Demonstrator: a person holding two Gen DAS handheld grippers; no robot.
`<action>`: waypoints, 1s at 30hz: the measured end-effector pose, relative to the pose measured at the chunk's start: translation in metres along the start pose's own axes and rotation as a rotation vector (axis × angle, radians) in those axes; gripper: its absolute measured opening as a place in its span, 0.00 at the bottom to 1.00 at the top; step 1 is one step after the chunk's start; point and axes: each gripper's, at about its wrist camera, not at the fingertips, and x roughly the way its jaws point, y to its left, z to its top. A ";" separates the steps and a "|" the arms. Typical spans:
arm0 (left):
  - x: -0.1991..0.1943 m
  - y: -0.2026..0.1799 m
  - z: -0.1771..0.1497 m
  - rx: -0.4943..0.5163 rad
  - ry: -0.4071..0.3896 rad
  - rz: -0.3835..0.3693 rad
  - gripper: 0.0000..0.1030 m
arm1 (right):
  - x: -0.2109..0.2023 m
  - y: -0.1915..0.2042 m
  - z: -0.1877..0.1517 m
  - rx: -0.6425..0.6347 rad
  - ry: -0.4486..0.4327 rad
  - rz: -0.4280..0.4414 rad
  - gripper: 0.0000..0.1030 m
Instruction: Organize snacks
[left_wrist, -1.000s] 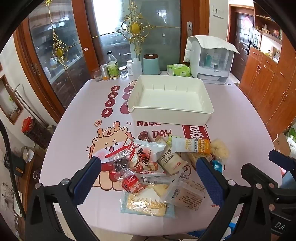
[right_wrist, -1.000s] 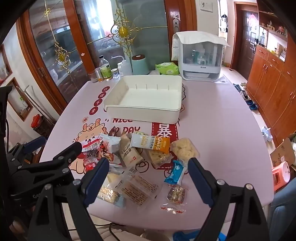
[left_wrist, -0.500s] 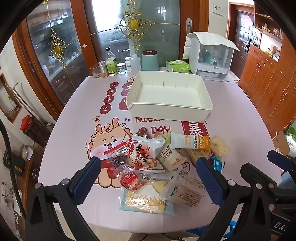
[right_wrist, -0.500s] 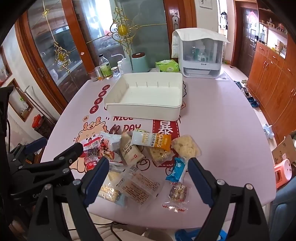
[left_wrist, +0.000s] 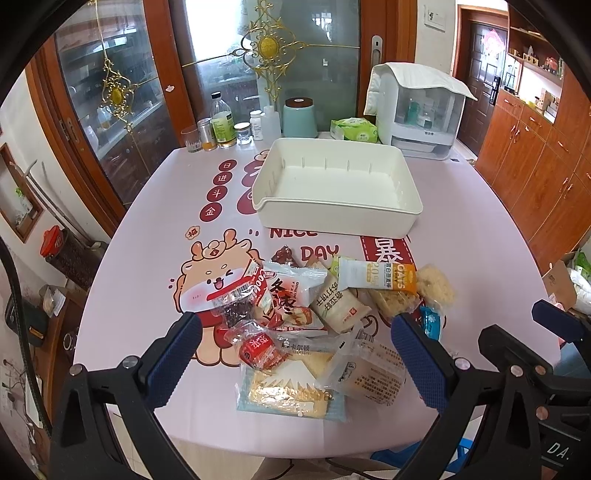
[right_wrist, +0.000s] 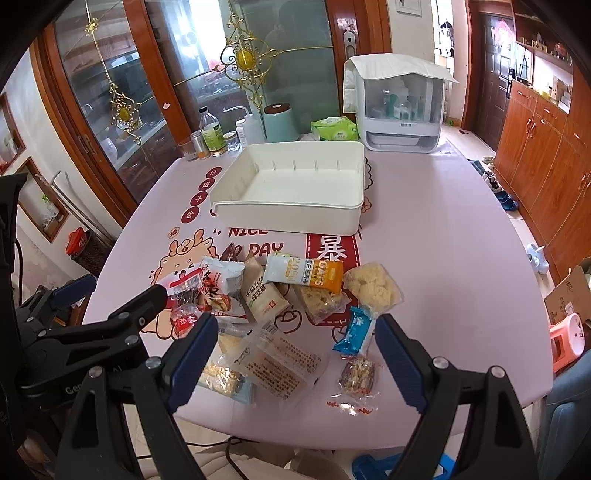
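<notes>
Right wrist view: my right tool (right_wrist: 291, 354) spread wide, empty, above near tabletop (right_wrist: 443, 258) edge. Snack pile (right_wrist: 280, 295) directly ahead; blue bar (right_wrist: 354, 328) nearest, long axis toward white bin (right_wrist: 291, 218) beyond. My left tool (left_wrist: 295, 354) likewise agape, empty, over clear-wrapped cake (left_wrist: 369, 373).

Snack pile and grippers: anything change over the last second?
Only the cameras moved: both views sit a bit higher, tray and pile lower in frame. Left gripper and right gripper stay open, holding nothing. The snack pile is unmoved and the white tray still holds nothing.
</notes>
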 end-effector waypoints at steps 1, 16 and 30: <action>-0.001 0.000 -0.001 -0.001 0.000 0.000 0.99 | 0.000 0.001 -0.001 0.000 0.000 0.001 0.85; -0.007 0.004 -0.008 -0.007 0.005 0.001 0.99 | -0.001 0.003 -0.012 0.001 0.003 0.015 0.85; -0.007 0.004 -0.011 -0.009 0.007 0.000 0.99 | -0.001 0.003 -0.012 0.000 0.005 0.016 0.85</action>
